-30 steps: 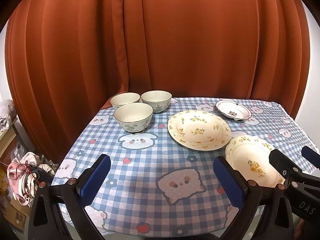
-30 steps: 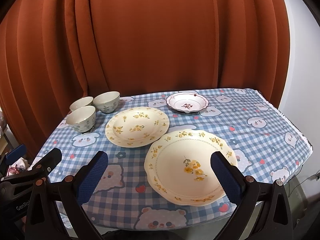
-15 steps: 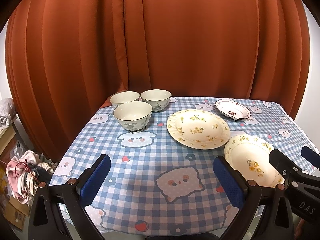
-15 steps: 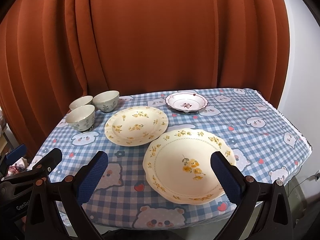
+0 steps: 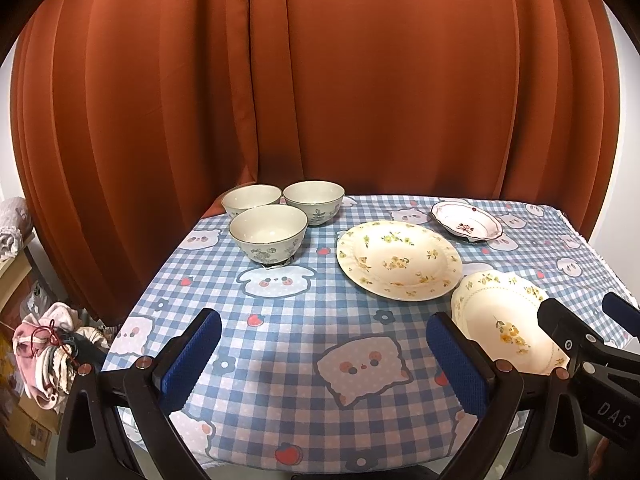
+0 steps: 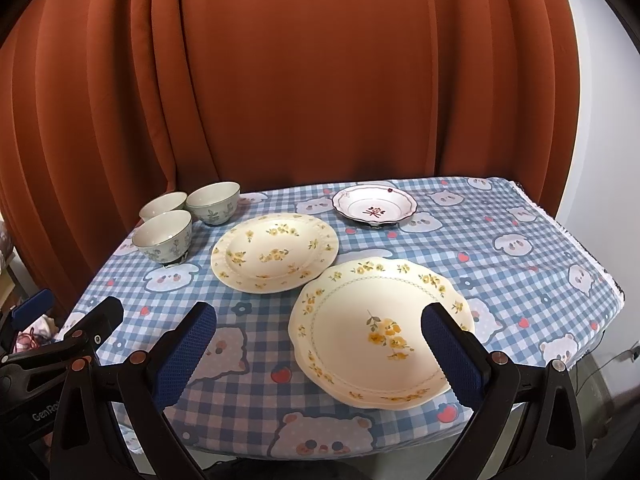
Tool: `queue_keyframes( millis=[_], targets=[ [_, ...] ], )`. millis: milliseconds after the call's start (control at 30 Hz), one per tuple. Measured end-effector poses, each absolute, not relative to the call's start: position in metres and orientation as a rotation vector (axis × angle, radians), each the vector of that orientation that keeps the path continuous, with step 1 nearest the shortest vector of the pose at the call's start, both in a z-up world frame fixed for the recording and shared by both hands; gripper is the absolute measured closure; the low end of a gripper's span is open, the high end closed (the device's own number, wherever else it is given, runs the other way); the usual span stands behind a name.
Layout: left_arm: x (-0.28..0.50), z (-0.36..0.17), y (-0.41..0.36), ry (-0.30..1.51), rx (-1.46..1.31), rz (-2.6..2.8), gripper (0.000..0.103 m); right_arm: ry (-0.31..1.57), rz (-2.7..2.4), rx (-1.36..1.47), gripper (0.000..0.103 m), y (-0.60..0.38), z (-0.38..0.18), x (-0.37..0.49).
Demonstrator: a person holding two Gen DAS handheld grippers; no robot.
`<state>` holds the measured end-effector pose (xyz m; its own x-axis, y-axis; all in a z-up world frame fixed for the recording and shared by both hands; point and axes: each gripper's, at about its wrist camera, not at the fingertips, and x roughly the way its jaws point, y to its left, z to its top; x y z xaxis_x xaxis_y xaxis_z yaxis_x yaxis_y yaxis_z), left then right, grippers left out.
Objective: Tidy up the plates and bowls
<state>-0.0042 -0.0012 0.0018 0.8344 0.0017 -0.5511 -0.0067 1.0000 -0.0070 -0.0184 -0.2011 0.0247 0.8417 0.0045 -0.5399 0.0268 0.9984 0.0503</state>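
Observation:
Three pale floral bowls (image 5: 269, 234) (image 6: 163, 236) cluster at the table's far left. A cream plate with yellow flowers (image 5: 398, 264) (image 6: 275, 251) lies mid-table. A second, scalloped yellow-flower plate (image 5: 505, 320) (image 6: 380, 328) sits at the near right. A small red-patterned dish (image 5: 466, 224) (image 6: 374, 209) rests at the back. My left gripper (image 5: 324, 360) hovers open over the near-left cloth, holding nothing. My right gripper (image 6: 320, 352) is open above the scalloped plate's near edge, its jaws empty.
The table wears a blue checked cloth with cartoon animals (image 5: 280, 360) (image 6: 520, 248). An orange curtain (image 5: 360, 80) hangs close behind. Clothes and boxes (image 5: 44, 344) are piled on the floor at left. A white wall (image 6: 600, 160) stands to the right.
Both cameras have drifted slightly back and up, so the table sits a little lower and farther. No dish has moved and both grippers stay open.

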Motion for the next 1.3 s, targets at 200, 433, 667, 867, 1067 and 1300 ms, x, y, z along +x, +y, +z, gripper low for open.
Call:
queue_keyframes(
  millis=[200,433,667,867,1067,1300],
  targets=[
    [0.001,0.008,0.009,0.59,-0.009,-0.009,0.001,0.567,-0.027,0.052,0.0,-0.193,0.028,-0.018],
    [0.005,0.018,0.024,0.604,0.0,-0.029,0.001,0.59,-0.053,0.065,0.0,-0.178,0.036,-0.019],
    [0.01,0.025,0.042,0.628,-0.025,-0.044,0.001,0.601,-0.085,0.058,0.0,-0.16,0.048,-0.017],
    [0.012,0.025,0.043,0.619,-0.011,-0.042,0.001,0.599,-0.098,0.066,0.0,-0.154,0.048,-0.016],
    [0.02,0.02,0.031,0.623,0.006,-0.037,0.001,0.607,-0.102,0.079,0.0,-0.159,0.043,-0.01],
    [0.033,0.015,-0.006,0.641,0.004,-0.025,0.001,0.611,-0.085,0.089,0.0,-0.19,0.035,0.006]
  ],
)
